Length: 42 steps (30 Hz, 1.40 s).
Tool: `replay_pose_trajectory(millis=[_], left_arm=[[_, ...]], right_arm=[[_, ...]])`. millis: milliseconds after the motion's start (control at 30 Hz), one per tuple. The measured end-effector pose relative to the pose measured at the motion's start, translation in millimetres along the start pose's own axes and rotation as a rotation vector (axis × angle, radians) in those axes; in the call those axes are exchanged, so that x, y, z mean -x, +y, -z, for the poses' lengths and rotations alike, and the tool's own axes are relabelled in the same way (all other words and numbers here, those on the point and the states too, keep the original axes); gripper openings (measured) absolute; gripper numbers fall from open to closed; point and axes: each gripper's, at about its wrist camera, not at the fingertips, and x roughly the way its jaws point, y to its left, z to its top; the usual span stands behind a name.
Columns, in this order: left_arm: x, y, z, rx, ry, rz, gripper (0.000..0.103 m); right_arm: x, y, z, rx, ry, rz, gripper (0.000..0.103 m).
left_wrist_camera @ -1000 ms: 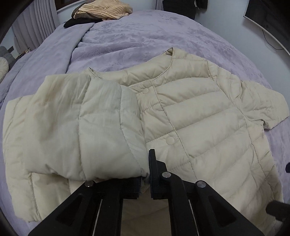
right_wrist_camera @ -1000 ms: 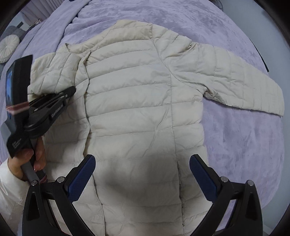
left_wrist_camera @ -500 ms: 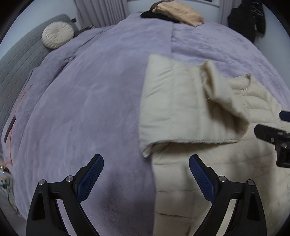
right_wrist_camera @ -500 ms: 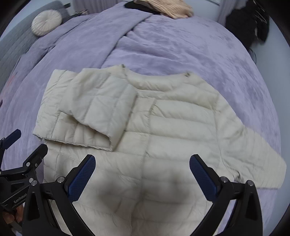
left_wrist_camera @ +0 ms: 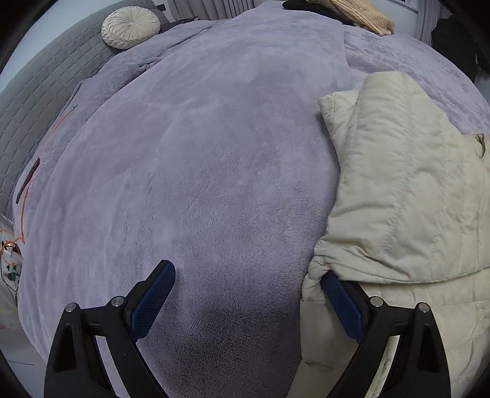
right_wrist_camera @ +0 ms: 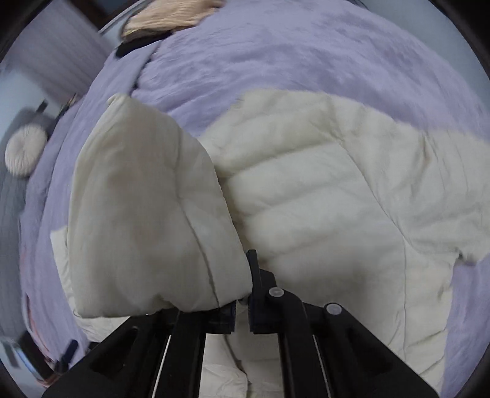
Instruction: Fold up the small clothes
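A cream quilted puffer jacket [right_wrist_camera: 330,196] lies spread on a purple bedspread [left_wrist_camera: 214,153]. My right gripper [right_wrist_camera: 243,294] is shut on the jacket's folded left sleeve [right_wrist_camera: 147,214] and holds it lifted over the jacket's body. My left gripper [left_wrist_camera: 248,294] is open, low over the bedspread at the jacket's left edge [left_wrist_camera: 398,199]; its right finger [left_wrist_camera: 340,297] touches or tucks under the fabric edge, its left finger [left_wrist_camera: 156,290] is over bare bedspread.
A round cream cushion [left_wrist_camera: 130,27] lies at the far left by a grey quilted headboard [left_wrist_camera: 36,101]. A tan and black pile of clothes [left_wrist_camera: 352,15] sits at the bed's far end. Cables [left_wrist_camera: 12,245] hang at the left edge.
The right gripper closed on the folded left sleeve and lifted it. The left gripper, open since half a second ago, moved down to the jacket's left edge.
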Motion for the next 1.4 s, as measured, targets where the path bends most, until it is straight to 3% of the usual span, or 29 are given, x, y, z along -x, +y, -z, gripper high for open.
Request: replay_pose_trajectory(millis=[133, 267, 333, 500, 600, 633, 667, 700, 733, 767, 867, 967, 1033, 1100, 1133, 1200, 1233, 1267, 1400], left_arm=[[5.8, 3.2, 1.2, -0.039, 0.013, 0.024, 0.096], [28.6, 13.7, 9.2, -0.136, 0.019, 0.045, 0.096], [37.7, 26.5, 8.1, -0.137, 0.031, 0.065, 0.096], [30.0, 35.1, -48.9, -0.013, 0.048, 0.207, 0.096], [19.8, 15.2, -86.2, -0.024, 0.008, 0.245, 0.096], [15.7, 6.3, -94.7, -0.043, 0.005, 0.246, 0.096], [9.5, -2.8, -102.3, -0.055, 0.019, 0.259, 0.096], [1.0, -10.2, -110.8, -0.054, 0.042, 0.285, 0.096], [-6.3, -13.8, -117.6, -0.047, 0.063, 0.311, 0.096], [-12.7, -20.9, -123.4, -0.042, 0.083, 0.329, 0.096], [-31.1, -37.9, -133.9, -0.034, 0.13, 0.347, 0.096], [-43.7, -50.6, -134.0, -0.04, 0.174, 0.347, 0.096], [-50.3, -54.1, -132.7, -0.05, 0.195, 0.342, 0.079], [-58.7, -56.6, -132.2, -0.055, 0.239, 0.385, 0.023], [-61.3, -56.2, -132.5, -0.042, 0.255, 0.434, 0.017], [-57.3, -52.5, -134.9, -0.041, 0.233, 0.435, 0.015], [-53.7, -50.0, -135.6, -0.051, 0.216, 0.442, 0.014], [-49.8, -47.5, -135.4, -0.064, 0.199, 0.441, 0.014], [-47.3, -29.1, -137.5, -0.086, 0.157, 0.414, 0.014]], right_arm=[[-10.6, -53.3, 6.5, -0.191, 0.047, -0.098, 0.006], [-6.6, -68.4, 8.9, -0.223, 0.043, -0.134, 0.006], [-1.9, -79.3, 8.8, -0.25, 0.035, -0.137, 0.006], [9.9, -91.9, 0.3, -0.223, 0.016, -0.109, 0.006], [16.2, -94.7, -19.2, -0.154, -0.018, -0.035, 0.008], [15.3, -98.7, -24.8, -0.162, -0.001, -0.04, 0.016], [17.8, -101.8, -26.5, -0.163, 0.02, -0.057, 0.033], [22.8, -101.4, -25.9, -0.155, 0.023, -0.076, 0.042], [29.7, -97.5, -21.7, -0.145, 0.023, -0.097, 0.058], [35.3, -92.7, -14.2, -0.146, 0.033, -0.143, 0.064], [39.0, -57.9, 26.7, -0.121, 0.127, -0.332, 0.064], [9.8, -2.1, 76.0, -0.083, 0.28, -0.467, 0.064], [-19.6, 31.6, 105.6, -0.085, 0.366, -0.51, 0.064], [-42.1, 56.2, 123.8, -0.084, 0.391, -0.511, 0.064], [-51.3, 64.1, 127.5, -0.099, 0.385, -0.507, 0.063], [-63.7, 72.2, 127.5, -0.146, 0.361, -0.507, 0.052], [-68.9, 75.4, 125.9, -0.169, 0.358, -0.515, 0.024], [-72.5, 78.3, 124.9, -0.184, 0.365, -0.527, 0.004], [-81.6, 111.3, 130.8, -0.127, 0.409, -0.616, 0.003]])
